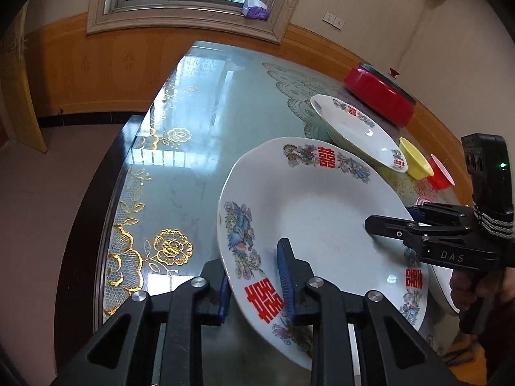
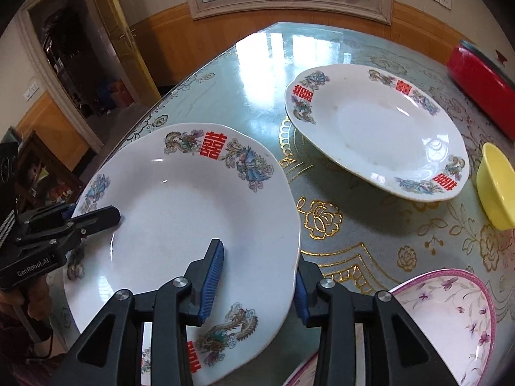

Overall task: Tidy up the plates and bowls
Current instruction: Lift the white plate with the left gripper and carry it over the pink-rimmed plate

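A white plate [image 1: 322,199] [image 2: 180,199] with red characters and dragon prints is held tilted over the table's near edge. My left gripper [image 1: 254,283] [image 2: 90,212] is shut on its rim, one blue pad on top and one underneath. My right gripper [image 2: 257,286] [image 1: 396,217] is shut on the opposite rim in the same way. A second matching plate [image 1: 354,128] [image 2: 376,128] rests on the table behind. A small yellow bowl [image 1: 415,157] [image 2: 497,186] and a red bowl [image 1: 441,173] stand to the right.
The glass-topped table [image 1: 209,112] [image 2: 264,58] has a lace cloth with gold flowers. A red lidded pot [image 1: 379,96] [image 2: 479,77] sits at the far right. A purple-flowered bowl [image 2: 450,321] lies near right. Another dish rim [image 1: 444,286] shows under the held plate.
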### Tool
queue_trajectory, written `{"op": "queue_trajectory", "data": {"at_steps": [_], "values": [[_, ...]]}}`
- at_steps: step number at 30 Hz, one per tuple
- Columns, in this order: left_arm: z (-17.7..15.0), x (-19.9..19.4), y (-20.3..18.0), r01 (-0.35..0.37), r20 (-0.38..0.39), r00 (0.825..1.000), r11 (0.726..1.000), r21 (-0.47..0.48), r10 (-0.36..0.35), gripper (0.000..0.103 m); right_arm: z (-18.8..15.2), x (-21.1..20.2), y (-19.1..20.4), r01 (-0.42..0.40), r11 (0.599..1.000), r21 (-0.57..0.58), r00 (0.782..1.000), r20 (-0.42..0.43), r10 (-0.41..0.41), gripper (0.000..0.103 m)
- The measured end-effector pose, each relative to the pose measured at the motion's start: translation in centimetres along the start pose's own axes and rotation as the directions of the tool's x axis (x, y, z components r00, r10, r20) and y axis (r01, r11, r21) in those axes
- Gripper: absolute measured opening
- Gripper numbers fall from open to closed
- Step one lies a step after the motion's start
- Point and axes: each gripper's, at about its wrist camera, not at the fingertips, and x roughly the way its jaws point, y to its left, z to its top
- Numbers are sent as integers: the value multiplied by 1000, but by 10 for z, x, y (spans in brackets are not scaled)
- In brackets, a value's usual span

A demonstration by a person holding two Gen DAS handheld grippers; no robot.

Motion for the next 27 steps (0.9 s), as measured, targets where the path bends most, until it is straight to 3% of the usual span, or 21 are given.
{"op": "queue_trajectory", "data": {"at_steps": [7,11,16,27], "values": [[-2,-4,-2,-20,8,1000,1000,5,20,26,0,-1,1,18,1000,-25,1000,11,-17,38],[-2,-2,-1,-20,0,1000,1000,-13,20,26,1,2,-5,-39,999,16,999,-20,39,38],[-3,-3,-1,-27,4,1000,999,-22,27,27,-2,3,1,-55,998,-33,998,-21,55,45],[-5,-9,-3,-75,20,997,997,-32,75,27,-6,-1,3,-51,997,-52,999,8,51,35]]}}
